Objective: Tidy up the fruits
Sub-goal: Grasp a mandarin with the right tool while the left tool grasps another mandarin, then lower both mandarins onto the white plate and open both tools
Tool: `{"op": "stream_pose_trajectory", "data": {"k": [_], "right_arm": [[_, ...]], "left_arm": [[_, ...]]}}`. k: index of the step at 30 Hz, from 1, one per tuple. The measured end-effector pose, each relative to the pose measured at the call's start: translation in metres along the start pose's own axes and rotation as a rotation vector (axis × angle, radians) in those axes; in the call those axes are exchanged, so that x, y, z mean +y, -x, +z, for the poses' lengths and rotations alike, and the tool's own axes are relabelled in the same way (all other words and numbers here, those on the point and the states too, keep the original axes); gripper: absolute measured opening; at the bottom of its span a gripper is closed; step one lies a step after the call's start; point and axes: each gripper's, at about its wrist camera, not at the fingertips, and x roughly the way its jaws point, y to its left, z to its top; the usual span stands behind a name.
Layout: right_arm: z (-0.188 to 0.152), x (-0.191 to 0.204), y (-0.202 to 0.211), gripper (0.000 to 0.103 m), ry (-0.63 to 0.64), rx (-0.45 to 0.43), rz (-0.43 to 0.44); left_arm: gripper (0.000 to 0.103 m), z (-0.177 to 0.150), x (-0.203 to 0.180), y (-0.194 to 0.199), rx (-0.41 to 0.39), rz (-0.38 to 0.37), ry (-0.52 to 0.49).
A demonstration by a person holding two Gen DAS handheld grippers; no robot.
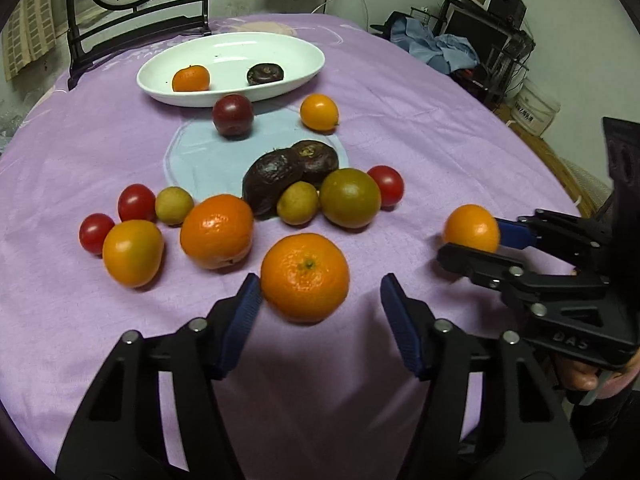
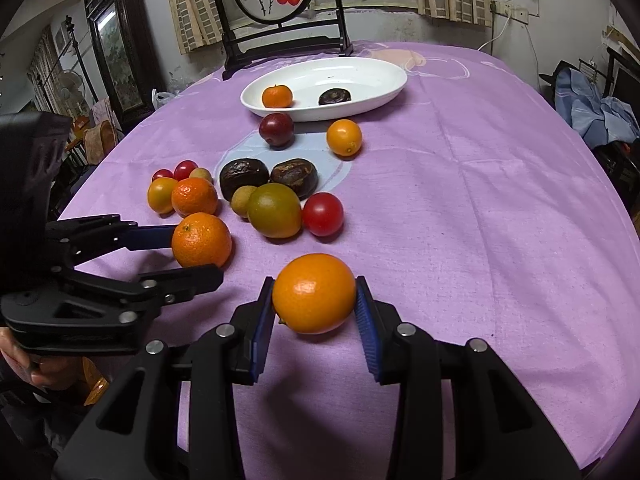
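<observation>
Looking along my left hand-held gripper (image 1: 320,304), I count two fruits in the white dish (image 1: 280,46) near the worktop's far edge; most remain loose. One pad touches a mandarin (image 1: 305,277), the other stands clear.

My right hand-held gripper (image 2: 315,300), angled down, clamps a smooth orange fruit (image 2: 314,292).

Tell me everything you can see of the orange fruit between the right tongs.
The orange fruit is small, smooth, glossy and roundish, evenly orange. The right tongs are shut on it, a blue ribbed pad pressing each side. It sits near the front of the purple tablecloth, apart from the other fruit. Whether it is lifted is unclear.
</observation>
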Motion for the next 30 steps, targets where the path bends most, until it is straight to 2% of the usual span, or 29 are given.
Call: {"op": "stream_pose_trajectory", "data": {"k": [5,7,11,15,18,22,26,30], "right_arm": [[-0.001,-0.006,0.000,0.040,-0.014,0.001,-0.001],[-0.001,-0.007,0.000,0.039,-0.017,0.002,-0.002],[0.000,-0.008,0.000,0.039,-0.020,0.001,0.000],[0.005,-0.007,0.002,0.040,-0.012,-0.004,0.003],[0.028,-0.005,0.008,0.039,0.010,-0.041,0.001],[0.067,-0.004,0.005,0.040,0.022,-0.083,0.009],[0.111,-0.008,-0.011,0.039,0.013,-0.110,0.042],[0.159,-0.013,-0.048,0.039,-0.012,-0.119,0.042]], "left_arm": [[0.054,0.003,-0.001,-0.007,0.006,0.028,-0.009],[0.046,0.002,0.000,-0.011,0.017,0.044,-0.010],[0.045,0.001,0.001,-0.010,0.012,0.045,-0.011],[0.045,0.000,0.006,0.002,0.002,-0.001,0.010],[0.045,0.010,0.012,0.024,-0.047,-0.041,0.014],[0.045,0.040,0.030,0.050,-0.118,-0.066,0.033],[0.045,0.085,0.049,0.057,-0.179,0.002,0.029],[0.045,0.133,0.072,0.042,-0.203,0.043,0.052]]}}
